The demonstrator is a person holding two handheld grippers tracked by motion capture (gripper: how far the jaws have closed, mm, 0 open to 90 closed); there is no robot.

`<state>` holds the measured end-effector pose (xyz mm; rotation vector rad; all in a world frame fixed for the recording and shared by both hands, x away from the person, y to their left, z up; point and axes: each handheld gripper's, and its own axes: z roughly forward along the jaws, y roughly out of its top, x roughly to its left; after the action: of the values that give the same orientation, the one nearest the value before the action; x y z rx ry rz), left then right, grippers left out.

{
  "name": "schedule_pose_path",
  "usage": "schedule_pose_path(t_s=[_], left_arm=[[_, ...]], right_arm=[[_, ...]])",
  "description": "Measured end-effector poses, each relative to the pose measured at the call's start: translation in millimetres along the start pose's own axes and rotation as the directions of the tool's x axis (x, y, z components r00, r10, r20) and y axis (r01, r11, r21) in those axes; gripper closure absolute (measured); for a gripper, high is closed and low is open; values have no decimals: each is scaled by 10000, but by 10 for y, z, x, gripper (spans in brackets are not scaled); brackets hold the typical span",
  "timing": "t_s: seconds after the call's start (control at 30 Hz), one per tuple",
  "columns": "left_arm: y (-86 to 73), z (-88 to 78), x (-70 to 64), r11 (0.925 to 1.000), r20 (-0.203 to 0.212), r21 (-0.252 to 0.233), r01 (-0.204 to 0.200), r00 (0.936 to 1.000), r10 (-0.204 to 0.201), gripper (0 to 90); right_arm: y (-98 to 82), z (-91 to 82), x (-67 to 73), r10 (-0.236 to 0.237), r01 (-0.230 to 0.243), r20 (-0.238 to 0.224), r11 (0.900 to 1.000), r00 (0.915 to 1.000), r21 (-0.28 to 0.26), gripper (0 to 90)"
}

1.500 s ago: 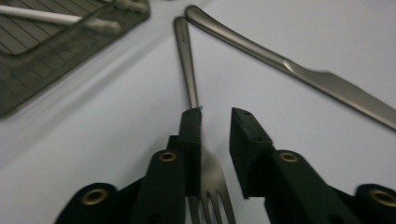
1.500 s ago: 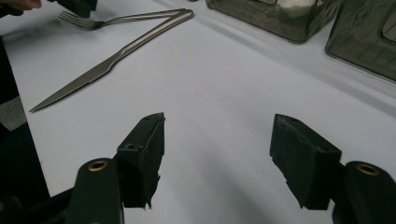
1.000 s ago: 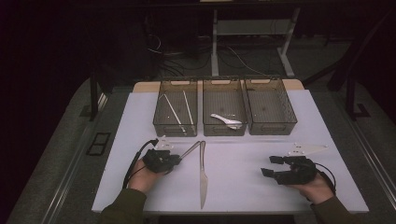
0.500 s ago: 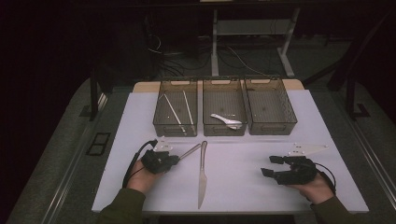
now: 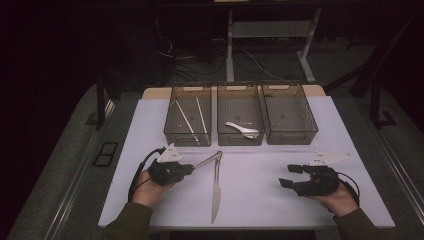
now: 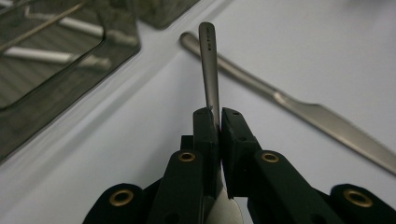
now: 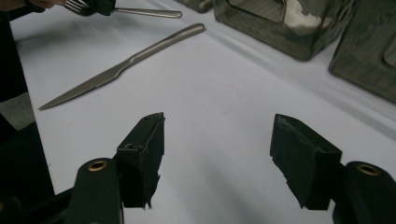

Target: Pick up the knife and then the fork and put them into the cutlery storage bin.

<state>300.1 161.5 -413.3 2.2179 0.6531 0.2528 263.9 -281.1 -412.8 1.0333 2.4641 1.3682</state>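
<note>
My left gripper (image 5: 186, 169) is shut on a metal fork (image 5: 207, 160), near its tined end. In the left gripper view the fork handle (image 6: 209, 60) sticks out past the closed jaws toward the trays. A steel knife (image 5: 216, 192) lies on the white table just right of the fork, blade toward the front edge; its handle end lies close to the fork's handle tip. My right gripper (image 5: 286, 176) is open over bare table at the right, jaws pointing left, nothing between them (image 7: 217, 154). The right gripper view also catches the knife (image 7: 121, 65) and the fork (image 7: 144, 12).
Three dark mesh trays stand in a row at the back. The left tray (image 5: 172, 131) holds chopsticks (image 5: 186, 119), the middle tray (image 5: 220, 125) a white spoon (image 5: 242, 130), and the right tray (image 5: 309, 120) shows nothing inside. The table's front edge runs just below both hands.
</note>
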Motion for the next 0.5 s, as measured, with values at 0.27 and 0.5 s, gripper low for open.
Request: schedule_pose_path(t_s=[0.27, 0.5], left_arm=[[253, 68, -202, 9956, 1420, -424, -833, 9859, 885, 844], [515, 241, -397, 9840, 2714, -695, -1640, 9461, 1769, 844]], right_arm=[[231, -44, 38, -858, 845, -490, 9960, 9951, -288, 315], [491, -28, 89, -1764, 1744, -1076, 9843, 9784, -270, 345]])
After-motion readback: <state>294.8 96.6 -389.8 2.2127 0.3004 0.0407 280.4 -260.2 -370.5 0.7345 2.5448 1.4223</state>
